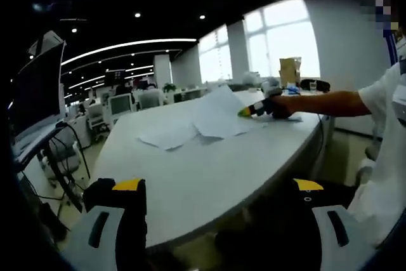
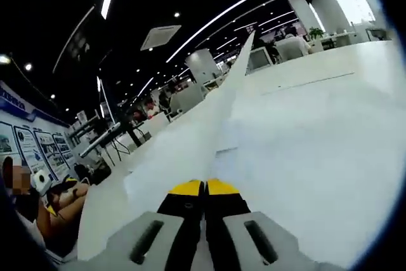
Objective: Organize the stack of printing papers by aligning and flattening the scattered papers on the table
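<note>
Closed on a lifted paper sheet (image 2: pixel 190 138), the right gripper (image 2: pixel 204 188) sits over the bench (image 2: pixel 317 131); left gripper (image 1: pixel 219 185), jaws apart, hangs off the bench's near edge.

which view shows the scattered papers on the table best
The left gripper view: the papers lie spread on the white table, with the right gripper at one sheet's edge. The right gripper view gives just one lifted sheet, edge-on.

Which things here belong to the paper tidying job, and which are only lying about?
For the job:
- lifted sheet held by the right gripper
- flat sheet
- table
- left gripper, open

Just lying about:
- brown bag
- monitors
</note>
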A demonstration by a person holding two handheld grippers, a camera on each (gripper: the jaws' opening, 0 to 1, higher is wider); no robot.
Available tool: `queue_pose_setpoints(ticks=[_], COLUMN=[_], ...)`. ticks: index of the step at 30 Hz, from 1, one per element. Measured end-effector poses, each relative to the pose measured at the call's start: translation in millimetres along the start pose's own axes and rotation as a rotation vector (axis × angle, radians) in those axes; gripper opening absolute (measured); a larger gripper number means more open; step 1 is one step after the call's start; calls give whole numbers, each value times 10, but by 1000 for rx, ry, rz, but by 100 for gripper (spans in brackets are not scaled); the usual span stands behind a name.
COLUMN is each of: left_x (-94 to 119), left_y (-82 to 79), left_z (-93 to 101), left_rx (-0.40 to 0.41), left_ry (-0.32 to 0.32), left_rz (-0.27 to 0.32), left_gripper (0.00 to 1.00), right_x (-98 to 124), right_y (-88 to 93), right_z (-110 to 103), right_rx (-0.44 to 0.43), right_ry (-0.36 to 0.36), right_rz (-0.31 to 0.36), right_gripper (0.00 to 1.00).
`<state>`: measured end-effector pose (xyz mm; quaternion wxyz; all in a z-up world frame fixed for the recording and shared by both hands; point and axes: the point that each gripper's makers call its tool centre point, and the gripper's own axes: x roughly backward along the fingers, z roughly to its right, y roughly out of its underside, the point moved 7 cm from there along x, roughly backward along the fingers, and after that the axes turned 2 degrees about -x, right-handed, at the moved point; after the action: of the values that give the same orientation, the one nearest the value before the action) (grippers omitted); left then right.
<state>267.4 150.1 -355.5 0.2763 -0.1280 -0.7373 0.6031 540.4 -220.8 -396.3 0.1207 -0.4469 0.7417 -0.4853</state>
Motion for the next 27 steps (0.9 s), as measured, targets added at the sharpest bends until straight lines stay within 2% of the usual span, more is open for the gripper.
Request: queue_pose_setpoints(ticks=[5,8,13,15,27], left_x=[-47,-81,-126,-135,-158], left_y=[-5,-5,10,6,9], left_z=[-9,-7,36,52,92], left_rx=[0,4,7,9,21], left_ry=[5,7,20,24,29], left_rz=[-2,3,3,9,22], left_gripper=[96,96,96,96,96], right_x=[89,173,309,366,590], right_y=[-119,-168,-243,-259,-358], right_z=[-104,-156,-210,-236,-396], right_rx=[21,41,51,95,141], right_ry=[-29,-42,-44,-48,-68], right_rz=[-11,-39,-60,-76,-97], right_gripper=[0,0,0,0,0])
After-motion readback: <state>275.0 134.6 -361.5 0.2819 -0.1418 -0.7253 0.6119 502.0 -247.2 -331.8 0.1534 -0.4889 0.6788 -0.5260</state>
